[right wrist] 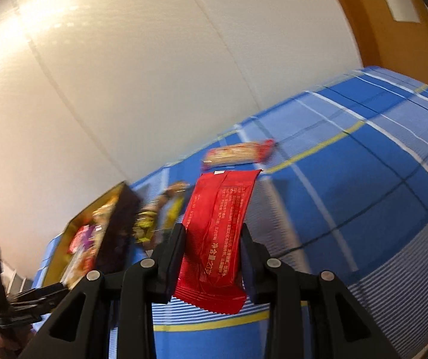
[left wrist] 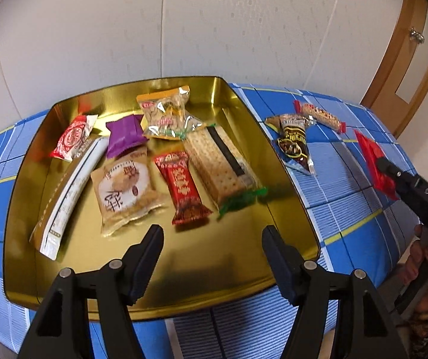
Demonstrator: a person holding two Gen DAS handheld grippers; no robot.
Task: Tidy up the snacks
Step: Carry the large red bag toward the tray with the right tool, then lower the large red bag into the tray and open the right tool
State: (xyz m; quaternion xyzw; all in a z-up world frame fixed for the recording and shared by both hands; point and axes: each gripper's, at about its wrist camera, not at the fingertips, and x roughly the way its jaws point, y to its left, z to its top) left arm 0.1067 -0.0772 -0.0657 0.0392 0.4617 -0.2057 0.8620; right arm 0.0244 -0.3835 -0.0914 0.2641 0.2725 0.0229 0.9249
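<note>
From the left wrist, the left gripper (left wrist: 212, 239) stood released and empty over the gold tin (left wrist: 291, 161), which held seven snack packets.

From the right wrist, the right gripper (right wrist: 212, 236) grasped a red packet (right wrist: 216, 233) above the blue checked cloth (right wrist: 363, 194).

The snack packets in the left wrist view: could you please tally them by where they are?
In the gold tin: 7
Lying on the blue checked cloth: 2
Held in the right gripper, the red packet: 1
Total: 10
</note>
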